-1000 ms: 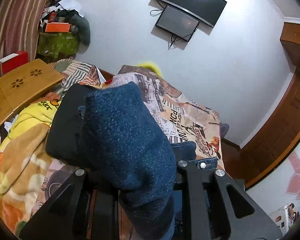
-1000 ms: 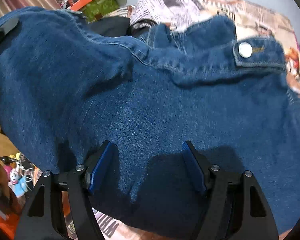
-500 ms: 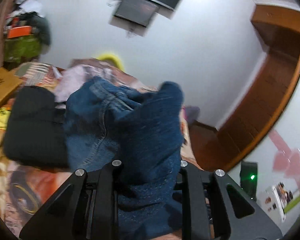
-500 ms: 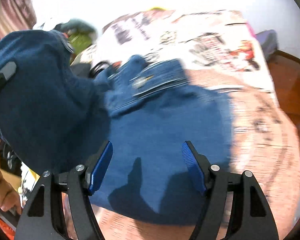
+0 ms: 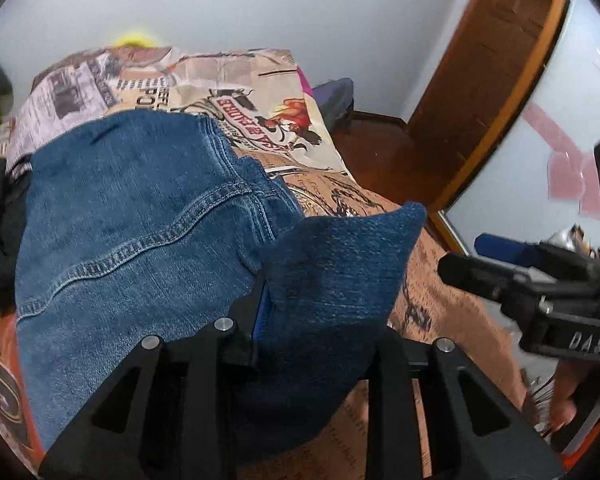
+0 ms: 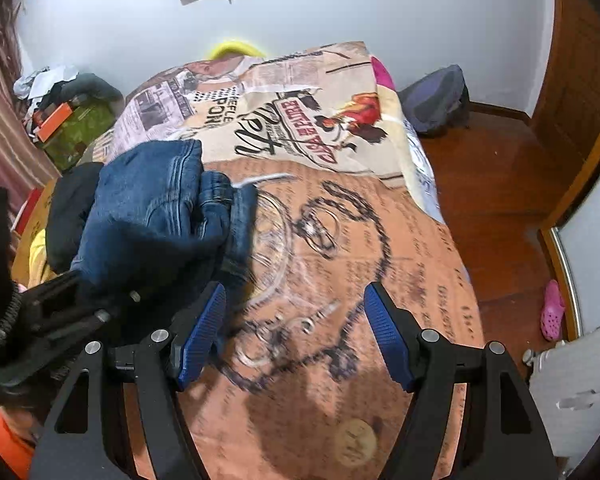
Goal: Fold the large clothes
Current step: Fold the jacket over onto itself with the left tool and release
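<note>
Left wrist view: my left claw [image 5: 320,320] is clamped on a fold of the jeans [image 5: 140,232], bundled at the bed's [image 5: 440,280] left edge.

Right wrist view: my right claw [image 6: 296,332] gapes wide, empty, over bare bedspread. Risk: one-sided grip lets the fold unroll.

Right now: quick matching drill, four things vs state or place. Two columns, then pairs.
1. left claw
2. right claw
3. jeans
4. pink shoe

a. on the wooden floor
b. open, nothing between its pads
c. bunched on the printed bedspread
d. shut on a denim fold

Pairs: 1-d, 2-b, 3-c, 4-a
</note>
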The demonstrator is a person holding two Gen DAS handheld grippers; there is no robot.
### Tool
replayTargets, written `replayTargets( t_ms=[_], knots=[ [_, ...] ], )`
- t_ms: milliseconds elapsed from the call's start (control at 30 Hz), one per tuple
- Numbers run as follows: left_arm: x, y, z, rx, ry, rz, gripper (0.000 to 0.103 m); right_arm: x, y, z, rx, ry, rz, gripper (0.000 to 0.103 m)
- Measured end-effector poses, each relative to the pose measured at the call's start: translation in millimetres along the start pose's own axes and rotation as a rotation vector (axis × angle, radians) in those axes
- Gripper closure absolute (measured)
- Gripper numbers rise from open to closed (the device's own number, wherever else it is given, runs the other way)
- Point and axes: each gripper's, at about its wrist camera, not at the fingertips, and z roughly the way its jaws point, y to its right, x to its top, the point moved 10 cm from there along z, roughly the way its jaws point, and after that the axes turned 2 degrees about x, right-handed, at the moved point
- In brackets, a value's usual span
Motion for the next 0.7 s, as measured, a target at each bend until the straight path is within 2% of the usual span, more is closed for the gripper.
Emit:
replayTargets(
  t_ms=[33, 100, 167, 300, 467, 600, 700],
  knots=[
    [-1.9, 1.8, -3.6, 0.005, -0.001, 0.029, 0.07, -0.4, 1.3, -1.3, -0.005, -0.001, -0.003, 0.035],
    [-5.1, 9.6, -9.4, -0.028, -0.015, 0.056, 0.052, -6.8, 2.3, -6.3, -0.012, -0.004, -0.014, 0.035],
    [-10.5, 17.6, -19.4, -0.053, -0.015, 0.077, 0.045, -11.1, 1.9, -9.9, -0.019, -0.006, -0.03, 0.035],
    [-20.2, 22.3, -41.4, -0.033, 0.01, 0.128, 0.044, -14.0, -3.0, -16.4, -0.026, 0.007, -0.061, 0.035],
    [-27.8, 7.9, -69.6, -0.027, 0.033, 0.124, 0.04, -17.1, -11.1, -17.9, -0.007, 0.01, -0.061, 0.035],
    [-23.9, -20.4, -94.9, 0.059, 0.086, 0.149, 0.039, -16.4, -22.1, -24.3, -0.012, 0.025, -0.088, 0.035],
    [-16.8, -51.9, -107.1, 0.118, 0.12, 0.126, 0.037, -14.0, -33.3, -31.2, -0.011, 0.045, -0.116, 0.035]
  ],
)
